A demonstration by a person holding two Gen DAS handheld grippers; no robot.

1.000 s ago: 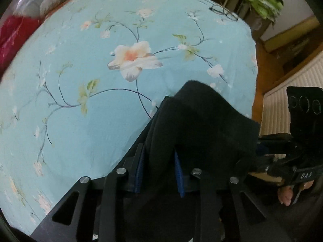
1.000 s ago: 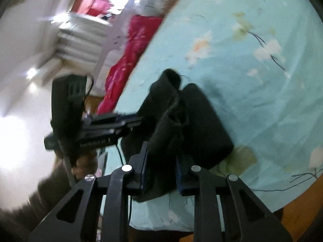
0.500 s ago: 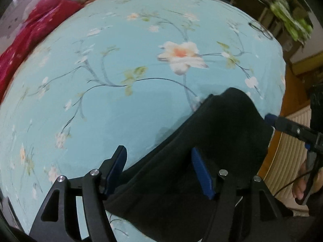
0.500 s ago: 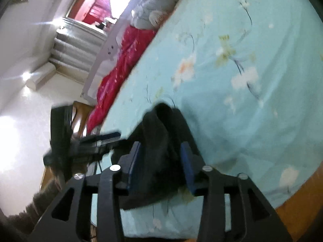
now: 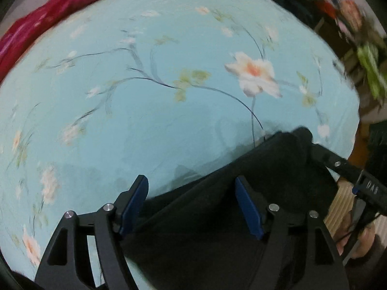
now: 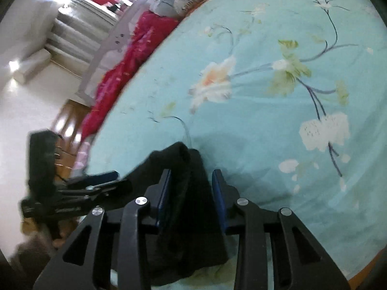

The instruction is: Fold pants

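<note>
The left gripper has its blue-padded jaws spread wide, with folded black pants lying between them, untouched by either pad. The right gripper stands narrower, its pads beside a raised ridge of the soft, dark pants; contact is unclear. The pants sit near the edge of a bed under a smooth turquoise floral sheet, open cloth beyond. White letters "DAS" mark the right gripper.
</note>
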